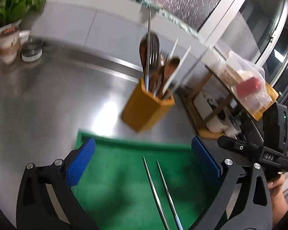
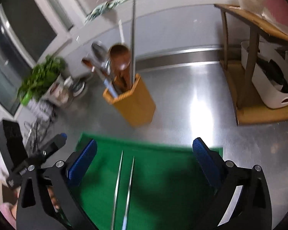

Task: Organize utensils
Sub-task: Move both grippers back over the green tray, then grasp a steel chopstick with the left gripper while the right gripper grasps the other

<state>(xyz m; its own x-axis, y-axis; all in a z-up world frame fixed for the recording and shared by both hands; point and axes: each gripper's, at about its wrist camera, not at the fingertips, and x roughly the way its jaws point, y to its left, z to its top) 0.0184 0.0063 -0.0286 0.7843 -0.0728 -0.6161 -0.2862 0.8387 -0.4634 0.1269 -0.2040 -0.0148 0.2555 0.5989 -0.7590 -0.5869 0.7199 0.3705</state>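
Left wrist view: the left gripper (image 1: pixel 143 163) is spread wide and empty above the green mat (image 1: pixel 124 182), where two metal chopsticks (image 1: pixel 159 189) lie untouched. The wooden holder (image 1: pixel 146 108) beyond already carries spoons, a fork and chopsticks, so most sorting looks done.

Right wrist view: the right gripper (image 2: pixel 144 160) hangs equally open over the same pair, angled down toward the mat.

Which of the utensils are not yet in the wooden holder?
The two metal chopsticks are still out: they lie side by side on the green mat, while the spoons, forks and other chopsticks stand upright in the wooden holder.
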